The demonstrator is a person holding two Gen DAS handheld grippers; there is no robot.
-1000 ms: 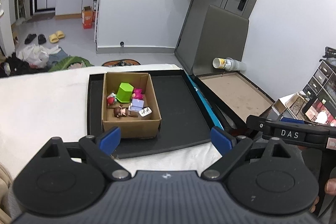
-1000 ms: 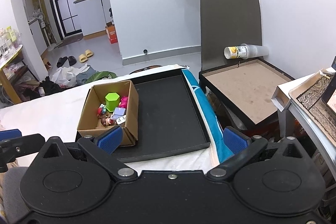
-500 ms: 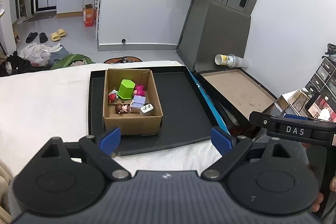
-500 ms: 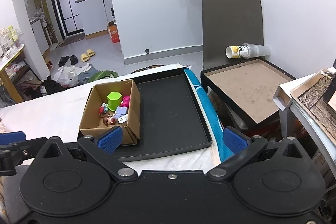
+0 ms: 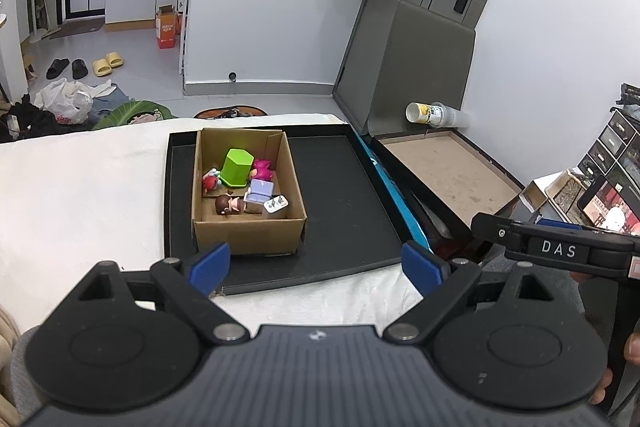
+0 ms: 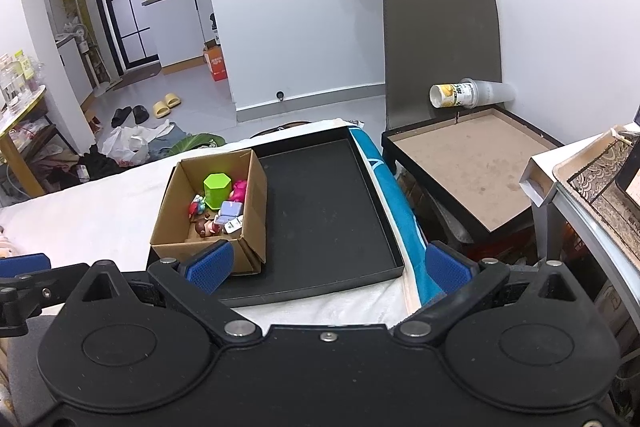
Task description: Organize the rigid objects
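Observation:
A cardboard box (image 5: 248,231) (image 6: 172,195) stands in the left part of a black tray (image 5: 348,195) (image 6: 320,211) on a white cloth. In the box lie a green hexagonal cup (image 5: 237,167) (image 6: 217,190), a pink toy (image 5: 262,169), a lilac block (image 5: 260,191), a white charger plug (image 5: 276,206), a small doll figure (image 5: 228,205) and a red toy (image 5: 210,182). My left gripper (image 5: 316,269) hovers open before the tray's near edge, nothing between its blue pads. My right gripper (image 6: 326,267) is likewise open and empty, near the tray's front edge.
A blue strip (image 6: 394,211) runs along the tray's right side. Right of it stands a low dark table with a brown top (image 6: 468,171), stacked paper cups (image 6: 468,94) lying at its far edge. Drawers and a phone (image 5: 608,199) sit far right.
Both views have drifted slightly, so the tray and box sit a little lower and nearer in frame. Both grippers stay open, and the things in the box have not moved.

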